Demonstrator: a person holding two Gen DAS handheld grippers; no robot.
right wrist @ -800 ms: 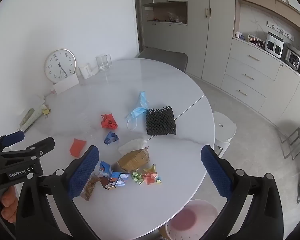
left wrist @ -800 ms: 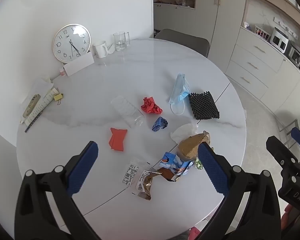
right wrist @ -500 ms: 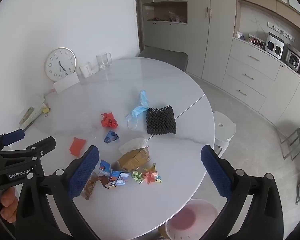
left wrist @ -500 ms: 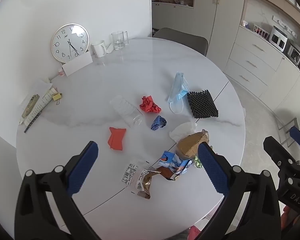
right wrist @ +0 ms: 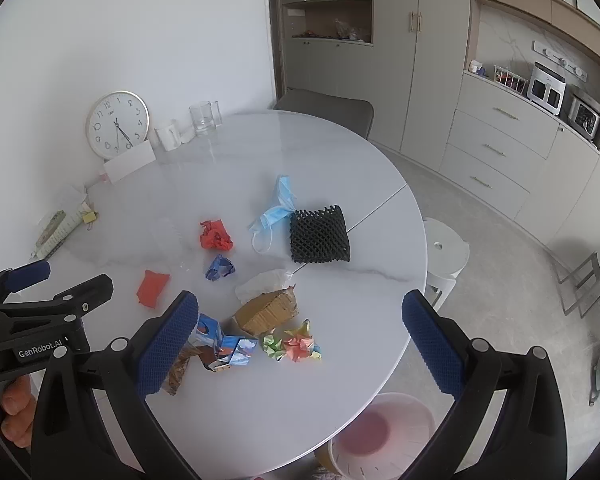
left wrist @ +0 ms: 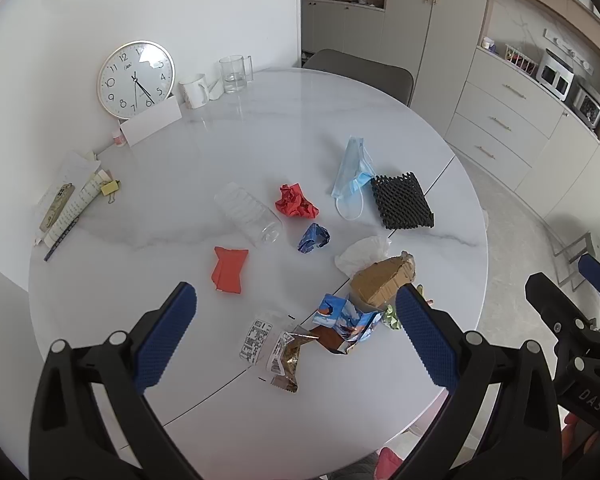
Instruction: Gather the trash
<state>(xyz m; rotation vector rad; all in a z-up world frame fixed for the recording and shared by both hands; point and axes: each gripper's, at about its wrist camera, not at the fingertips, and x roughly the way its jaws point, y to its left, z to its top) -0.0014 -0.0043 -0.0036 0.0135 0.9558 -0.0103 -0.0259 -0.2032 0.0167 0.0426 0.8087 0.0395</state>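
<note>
Trash lies scattered on a round white marble table (left wrist: pixel 284 148): a crumpled red paper (left wrist: pixel 296 201), a flat red paper (left wrist: pixel 229 269), a blue wad (left wrist: pixel 313 238), a clear plastic bottle (left wrist: pixel 248 214), a blue face mask (left wrist: pixel 352 174), black foam netting (left wrist: pixel 402 201), a brown cardboard piece (left wrist: pixel 382 280), a blue carton (left wrist: pixel 344 316) and wrappers (left wrist: pixel 284 350). Coloured paper scraps (right wrist: pixel 294 346) show in the right wrist view. My left gripper (left wrist: pixel 296 330) is open and empty above the near edge. My right gripper (right wrist: pixel 300 340) is open and empty, also high above the table (right wrist: pixel 260 160).
A pink-lined bin (right wrist: pixel 380 440) stands on the floor under the table's near edge. A clock (left wrist: pixel 136 79), mug (left wrist: pixel 194 90) and glass (left wrist: pixel 233 73) stand at the back by the wall. Papers and a pen (left wrist: pixel 66 208) lie at the left. A white stool (right wrist: pixel 446 248) and a chair (left wrist: pixel 360 70) stand beside the table.
Both grippers have drifted slightly; the views shift a little. Nothing on the table has moved.
</note>
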